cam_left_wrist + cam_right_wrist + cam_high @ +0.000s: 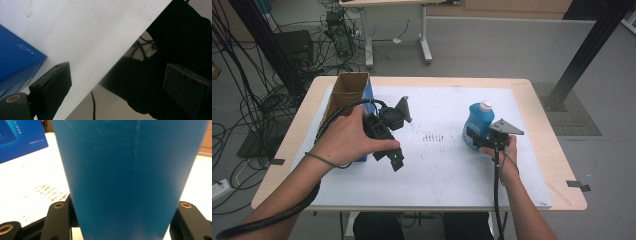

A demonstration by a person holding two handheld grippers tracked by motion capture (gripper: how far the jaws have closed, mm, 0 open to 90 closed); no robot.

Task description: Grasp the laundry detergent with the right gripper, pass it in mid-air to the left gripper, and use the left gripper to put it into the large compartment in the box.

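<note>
The right gripper (477, 140) is clamped on the bottle (478, 125): in the right gripper view both black jaws press its flanks low down, and the bottle (130, 177) stands just ahead of them. In the high view it looks upright on the white mat (447, 165), or only barely off it; which, I cannot tell. So the grasp looks made, and carrying the bottle over to the box appears to be what is left.

The left gripper (394, 157) has its jaws spread wide with nothing between them; it is tipped toward the near edge of the mat, and the left hand (344, 137) rests against the box (349, 100) just behind it. Beside its left jaw the box (17, 57) shows a blue corner.

The bottle is smooth blue plastic, wide at the body and narrowing to a white cap. The box is cardboard, blue printed outside, plain brown inside, tall and open at the top, well apart from the right gripper across the mat. The mat is thin and matt, with a patch of small brown marks between the two grippers. It lies on a pale wooden table (557, 165) with rounded corners.
</note>
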